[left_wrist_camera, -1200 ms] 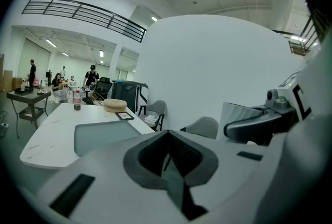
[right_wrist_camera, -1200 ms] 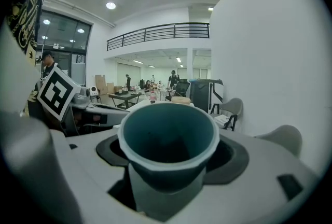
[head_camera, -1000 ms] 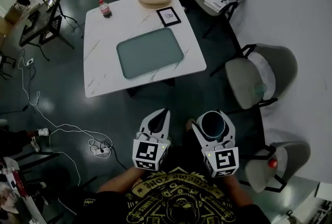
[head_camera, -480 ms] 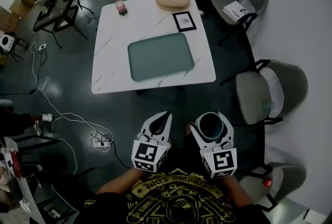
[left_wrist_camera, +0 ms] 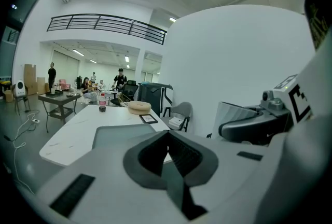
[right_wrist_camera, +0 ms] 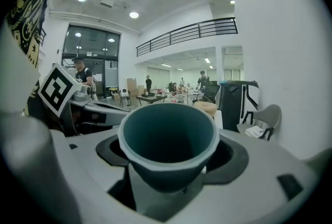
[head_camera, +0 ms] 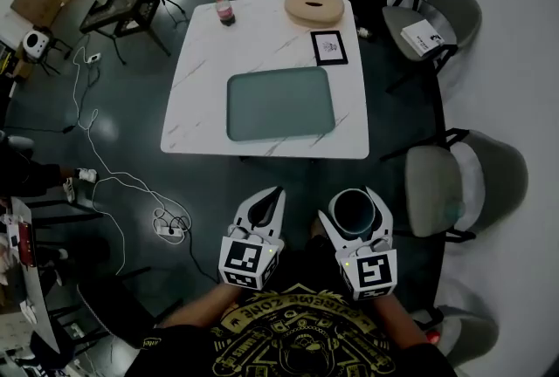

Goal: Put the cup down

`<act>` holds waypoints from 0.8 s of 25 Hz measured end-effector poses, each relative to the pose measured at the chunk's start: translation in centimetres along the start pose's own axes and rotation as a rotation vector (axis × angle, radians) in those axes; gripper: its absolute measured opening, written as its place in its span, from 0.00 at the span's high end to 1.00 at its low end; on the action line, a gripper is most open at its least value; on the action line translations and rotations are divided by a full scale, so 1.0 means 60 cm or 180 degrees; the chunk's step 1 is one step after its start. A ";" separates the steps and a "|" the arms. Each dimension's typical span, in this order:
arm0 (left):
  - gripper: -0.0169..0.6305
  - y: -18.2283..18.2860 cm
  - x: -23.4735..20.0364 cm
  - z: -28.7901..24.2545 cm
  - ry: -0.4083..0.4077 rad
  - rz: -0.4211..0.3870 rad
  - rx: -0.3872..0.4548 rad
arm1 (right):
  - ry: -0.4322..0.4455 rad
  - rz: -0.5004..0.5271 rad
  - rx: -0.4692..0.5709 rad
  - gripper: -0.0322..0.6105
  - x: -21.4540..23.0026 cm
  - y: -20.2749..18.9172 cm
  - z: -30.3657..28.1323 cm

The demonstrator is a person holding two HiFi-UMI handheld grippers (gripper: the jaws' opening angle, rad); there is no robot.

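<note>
Right gripper (head_camera: 354,208) clamped around teal cup (right_wrist_camera: 168,140), rim up, mouth empty. Held at 6 o'clock of white table (head_camera: 201,87), well apart from it. Left gripper (head_camera: 272,196) at cup's 9 o'clock, jaws pressed together, holding nothing.

The cup's (right_wrist_camera: 167,137) lower half is swallowed by the right tongs (head_camera: 354,208), its base out of sight. Over on the worktop (head_camera: 201,96), the framed card's (head_camera: 328,46) print and the bottle's (head_camera: 225,10) label are too small to read.
</note>
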State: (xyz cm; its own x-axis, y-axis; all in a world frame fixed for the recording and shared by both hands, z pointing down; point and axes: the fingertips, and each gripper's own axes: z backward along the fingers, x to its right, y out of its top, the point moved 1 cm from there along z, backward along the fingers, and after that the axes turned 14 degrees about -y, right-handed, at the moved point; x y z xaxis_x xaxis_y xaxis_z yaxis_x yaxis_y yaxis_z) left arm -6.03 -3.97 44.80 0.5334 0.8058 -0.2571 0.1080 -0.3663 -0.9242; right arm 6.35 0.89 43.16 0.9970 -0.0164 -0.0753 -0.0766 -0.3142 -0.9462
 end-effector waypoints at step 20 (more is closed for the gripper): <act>0.96 0.021 0.004 -0.038 0.0824 0.0119 0.0166 | 0.0742 0.0320 0.0197 0.36 0.074 0.026 -0.058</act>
State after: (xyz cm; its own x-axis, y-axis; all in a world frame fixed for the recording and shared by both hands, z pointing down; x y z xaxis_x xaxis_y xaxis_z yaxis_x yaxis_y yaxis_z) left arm -3.86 -5.32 44.24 0.7338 0.6439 -0.2167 0.0444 -0.3638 -0.9304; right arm 10.68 -2.96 42.44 0.9588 -0.2651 -0.1024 -0.1687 -0.2414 -0.9557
